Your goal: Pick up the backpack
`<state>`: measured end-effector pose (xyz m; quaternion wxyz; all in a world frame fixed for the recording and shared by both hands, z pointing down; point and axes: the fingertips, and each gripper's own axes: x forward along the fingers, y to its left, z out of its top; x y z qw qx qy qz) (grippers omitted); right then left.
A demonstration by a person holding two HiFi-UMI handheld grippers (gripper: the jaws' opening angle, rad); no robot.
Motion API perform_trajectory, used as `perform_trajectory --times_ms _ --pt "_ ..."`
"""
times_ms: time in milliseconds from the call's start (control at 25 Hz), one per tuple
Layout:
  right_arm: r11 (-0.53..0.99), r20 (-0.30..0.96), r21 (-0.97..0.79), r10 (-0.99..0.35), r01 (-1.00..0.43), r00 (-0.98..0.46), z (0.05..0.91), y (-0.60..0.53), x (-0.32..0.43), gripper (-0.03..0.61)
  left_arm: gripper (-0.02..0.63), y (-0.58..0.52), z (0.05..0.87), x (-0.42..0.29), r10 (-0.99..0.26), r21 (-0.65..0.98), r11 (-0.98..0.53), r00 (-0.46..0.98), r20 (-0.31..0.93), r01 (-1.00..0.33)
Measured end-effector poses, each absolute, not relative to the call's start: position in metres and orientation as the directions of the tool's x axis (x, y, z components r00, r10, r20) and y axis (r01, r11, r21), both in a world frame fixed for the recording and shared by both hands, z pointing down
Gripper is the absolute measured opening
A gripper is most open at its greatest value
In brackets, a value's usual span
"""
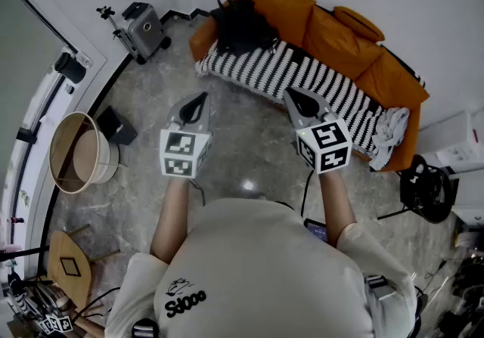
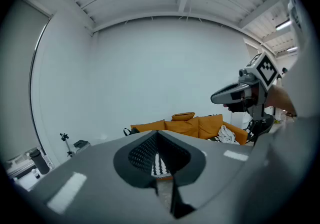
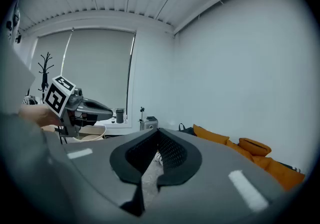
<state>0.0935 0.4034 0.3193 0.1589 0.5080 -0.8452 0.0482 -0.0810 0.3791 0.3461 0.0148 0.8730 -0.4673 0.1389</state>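
Only dimly, black backpack (image 1: 240, 25), details indistinct

Open grey marbled floor (image 1: 249, 136) runs up to the orange fabric sofa (image 1: 340, 34), a wide clear lane. The black backpack (image 1: 242, 23) sits at the sofa's left end on a black-and-white striped blanket (image 1: 302, 75), reachable from the front. A silver hard-shell suitcase (image 1: 144, 30), a round beige tub (image 1: 79, 151) and a small black box (image 1: 117, 126) line the left side. A black round stand (image 1: 427, 189) flanks the right.
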Motion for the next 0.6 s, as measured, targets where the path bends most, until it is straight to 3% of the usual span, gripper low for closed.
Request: perform_trajectory --times_ms 440,600 --pt "0.507 0.244 -0.023 -0.833 -0.861 -0.497 0.314 0.397 0.144 0.002 0.009 0.376 0.349 -0.038 -0.834 -0.096 -0.525 0.489 0.255 -0.846" --pt "0.544 0.256 0.012 -0.813 -0.839 -0.523 0.317 0.398 0.156 0.002 0.009 0.378 0.363 -0.021 -0.841 -0.087 -0.504 0.465 0.277 -0.859"
